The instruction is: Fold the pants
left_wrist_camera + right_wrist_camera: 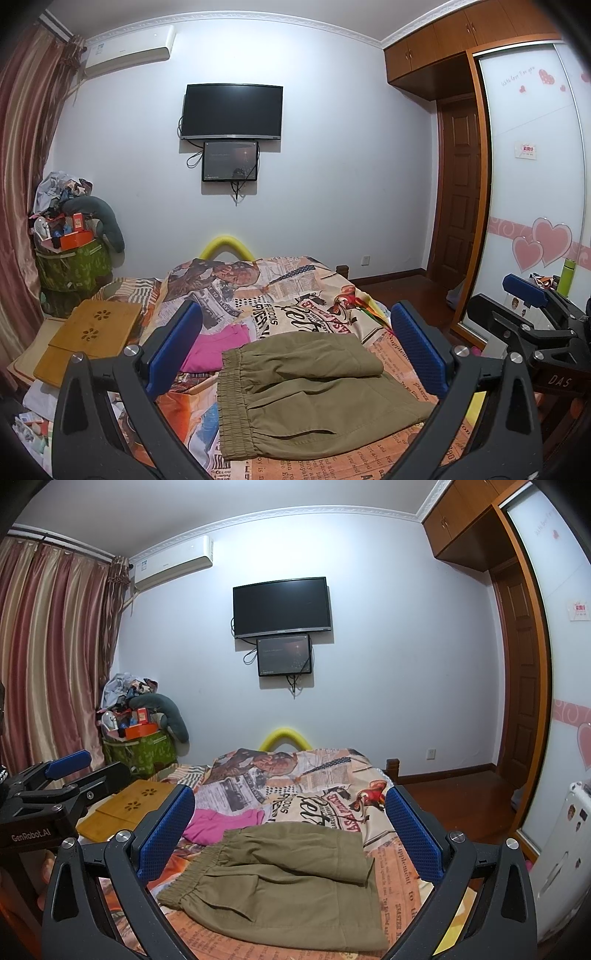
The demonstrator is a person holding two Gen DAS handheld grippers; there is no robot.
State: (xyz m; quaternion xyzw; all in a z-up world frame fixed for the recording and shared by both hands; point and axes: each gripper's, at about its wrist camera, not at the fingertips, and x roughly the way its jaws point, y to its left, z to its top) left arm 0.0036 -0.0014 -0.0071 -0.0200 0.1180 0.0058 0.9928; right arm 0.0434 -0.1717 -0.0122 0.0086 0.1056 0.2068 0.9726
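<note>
Both grippers, left (295,354) and right (291,830), spread wide, empty, above olive pants (314,391) folded on bedspread (295,295) (beside pink garment (218,347)). Soft, light, floppy; pinch elastic waistband (232,398).

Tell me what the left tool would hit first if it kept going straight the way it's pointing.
Probably the folded khaki pants on the bed: they lie straight ahead between the left tool's open fingers. Depth is unclear; aimed higher, it would pass over them toward the printed bedspread.
</note>
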